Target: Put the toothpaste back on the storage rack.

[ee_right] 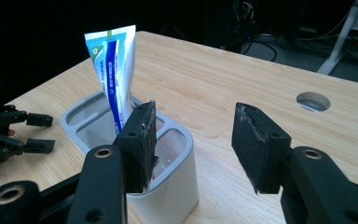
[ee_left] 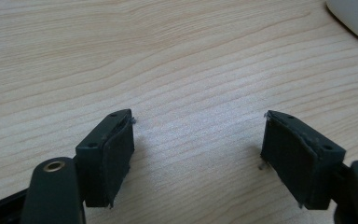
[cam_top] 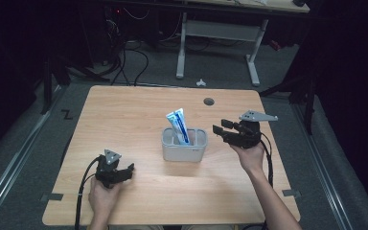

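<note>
I have the toothpaste tube (cam_top: 178, 125) standing in the grey holder (cam_top: 184, 150) near the middle of the desk (cam_top: 124, 115). The tube leans a little, its flat crimped end up, white with blue and green print. In the right gripper view it sits in the middle compartment of the holder (ee_right: 121, 140), with an empty slot on either side of it, though my own jaw partly covers the nearest one.

My right gripper (cam_top: 227, 130) hangs above the desk just to the right of the holder, jaws pointing toward it. In the right gripper view its jaws stand wide apart with nothing between them; the near jaw overlaps the holder's rim in the picture, but I cannot tell if it touches. The tube (ee_right: 114, 74) rises clear behind that jaw.

My left gripper (cam_top: 124, 171) is low over the desk in front and to the left of the holder, well apart from it. In the left gripper view its jaws are spread wide over bare wood, holding nothing, and a corner of the holder (ee_left: 354, 18) shows at the top right.

A round cable hole (cam_top: 209, 101) sits near the far edge of the desk.
</note>
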### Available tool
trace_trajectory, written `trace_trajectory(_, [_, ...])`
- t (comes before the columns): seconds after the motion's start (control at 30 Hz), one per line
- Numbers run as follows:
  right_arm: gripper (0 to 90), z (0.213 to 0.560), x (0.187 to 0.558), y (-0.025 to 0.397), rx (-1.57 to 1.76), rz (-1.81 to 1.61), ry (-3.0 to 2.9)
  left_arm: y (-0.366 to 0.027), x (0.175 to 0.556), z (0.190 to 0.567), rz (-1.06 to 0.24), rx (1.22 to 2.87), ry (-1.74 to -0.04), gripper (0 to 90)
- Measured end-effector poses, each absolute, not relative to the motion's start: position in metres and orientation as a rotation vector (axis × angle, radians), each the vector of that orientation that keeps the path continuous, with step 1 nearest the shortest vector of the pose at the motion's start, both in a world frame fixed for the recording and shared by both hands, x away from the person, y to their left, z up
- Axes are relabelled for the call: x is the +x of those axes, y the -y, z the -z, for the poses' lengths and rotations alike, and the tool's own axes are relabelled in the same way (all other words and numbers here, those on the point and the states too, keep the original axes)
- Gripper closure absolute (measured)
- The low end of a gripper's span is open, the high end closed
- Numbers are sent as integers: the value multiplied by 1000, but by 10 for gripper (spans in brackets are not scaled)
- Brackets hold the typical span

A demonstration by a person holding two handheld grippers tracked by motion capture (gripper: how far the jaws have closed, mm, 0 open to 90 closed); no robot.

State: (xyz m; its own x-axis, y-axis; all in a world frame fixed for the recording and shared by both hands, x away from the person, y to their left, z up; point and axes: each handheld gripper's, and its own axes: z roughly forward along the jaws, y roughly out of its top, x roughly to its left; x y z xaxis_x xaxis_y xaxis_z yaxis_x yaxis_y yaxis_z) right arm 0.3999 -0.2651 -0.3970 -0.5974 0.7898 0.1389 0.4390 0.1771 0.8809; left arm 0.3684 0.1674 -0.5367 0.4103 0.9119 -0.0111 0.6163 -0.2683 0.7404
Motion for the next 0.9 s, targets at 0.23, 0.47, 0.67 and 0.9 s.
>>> trace_trajectory(0.23, [502,397,396,272,1174,-1396,-2098,-167,368,537,-560,1993,-1295,256])
trace_trajectory(0.47, [501,397,392,276,1174,-1399,-2090,-167,368,537,-560,1993,-1295,256])
trace_trajectory(0.67, [501,398,388,283,1184,-1400,-2080,-167,368,537,-560,1993,-1295,256])
trace_trajectory(0.9, [501,400,384,289,1194,-1410,-2071,-167,368,537,-560,1993,-1295,256])
